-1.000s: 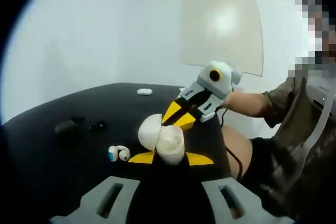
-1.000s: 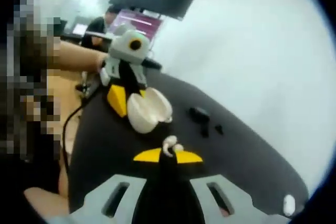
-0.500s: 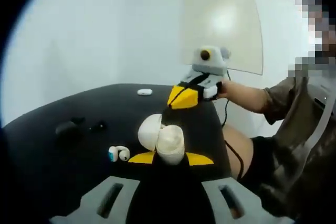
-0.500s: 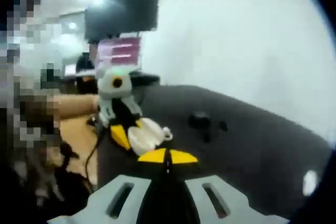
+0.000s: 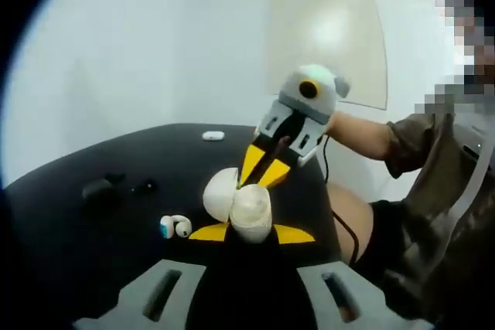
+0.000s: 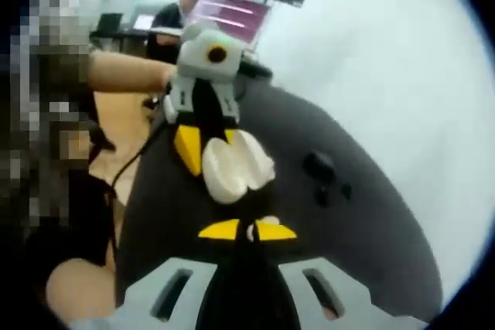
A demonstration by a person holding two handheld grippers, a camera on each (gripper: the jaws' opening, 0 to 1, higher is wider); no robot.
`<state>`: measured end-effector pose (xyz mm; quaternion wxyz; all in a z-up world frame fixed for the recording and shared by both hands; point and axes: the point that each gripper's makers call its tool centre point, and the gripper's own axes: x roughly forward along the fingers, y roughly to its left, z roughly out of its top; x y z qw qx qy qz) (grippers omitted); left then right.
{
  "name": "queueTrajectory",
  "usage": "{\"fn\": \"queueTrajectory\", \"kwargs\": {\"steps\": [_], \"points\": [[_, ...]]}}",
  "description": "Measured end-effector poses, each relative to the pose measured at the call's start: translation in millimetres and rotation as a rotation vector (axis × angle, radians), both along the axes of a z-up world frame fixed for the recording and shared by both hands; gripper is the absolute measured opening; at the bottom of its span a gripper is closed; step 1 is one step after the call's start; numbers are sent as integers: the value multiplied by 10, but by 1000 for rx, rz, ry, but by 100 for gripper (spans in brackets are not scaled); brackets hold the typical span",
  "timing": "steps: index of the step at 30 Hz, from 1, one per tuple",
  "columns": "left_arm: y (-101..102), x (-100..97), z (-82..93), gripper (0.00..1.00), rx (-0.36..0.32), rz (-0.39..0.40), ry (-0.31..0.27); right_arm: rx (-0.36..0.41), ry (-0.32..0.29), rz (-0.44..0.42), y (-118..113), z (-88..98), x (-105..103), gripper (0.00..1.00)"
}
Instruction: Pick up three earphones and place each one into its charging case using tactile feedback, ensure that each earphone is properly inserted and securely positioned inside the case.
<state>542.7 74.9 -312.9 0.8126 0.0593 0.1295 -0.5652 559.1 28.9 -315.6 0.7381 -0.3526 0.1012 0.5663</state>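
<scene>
- While two grippers work over the black table (image 5: 69,191), the counts run so: one open white charging case (image 5: 238,205), one white earphone with a blue spot (image 5: 175,226) lying loose, one small white item (image 5: 213,135) far off near the table's back edge, and two dark items (image 5: 99,188) at the left — what they are is too dim to tell.
- In the left gripper view, the left gripper (image 5: 251,233) has its yellow-tipped jaws closed on the base of the case, holding it clear above the table; the lid (image 5: 219,193) is swung open to the left and the case's long axis stands roughly upright.
- From above and to the right, the right gripper (image 5: 261,174) angles down toward the case mouth, its yellow tips nearly together right at the opening.
- In the right gripper view, the right gripper (image 6: 249,231) has its jaws almost closed on a small white earphone (image 6: 267,222) — only a bit of it peeks above the tips, so which way it points cannot be told.
- Seen from there, the case (image 6: 236,168) sits just beyond the tips, its two halves spread like a clamshell, with the left gripper (image 6: 203,143) gripping it from behind.
- A person's forearm (image 5: 360,135) reaches in from the right behind the right gripper.
- Open black table lies all around the loose earphone, well apart from the dark items; the near table edge falls away to the right of the case, beside the person's knee (image 5: 352,226).
</scene>
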Motion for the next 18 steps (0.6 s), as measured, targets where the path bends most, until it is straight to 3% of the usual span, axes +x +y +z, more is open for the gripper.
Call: {"fn": "queueTrajectory", "kwargs": {"steps": [2,7,9,11,12,14,16,18], "points": [[0,-2,1,17,0,-1,-1,-17,-6,-4,-9,-53,14,9],[-5,-11,5,17,-2,-5,-3,33,29,-27,-20,-7,43,6],[-6,-14,3,17,-1,-3,-3,116,83,-28,-43,135,27,6],[-9,-18,4,17,3,-4,-17,241,177,-30,-72,358,-8,5],[-10,-19,4,17,4,-5,-21,326,268,-14,-87,508,-65,5],[-12,-17,6,17,4,-7,-25,412,472,77,-123,740,-275,6],[-15,-19,3,17,6,-9,-26,430,608,119,-92,813,-401,6],[-18,-22,-1,17,10,-12,-31,372,710,127,-45,732,-452,6]]}}
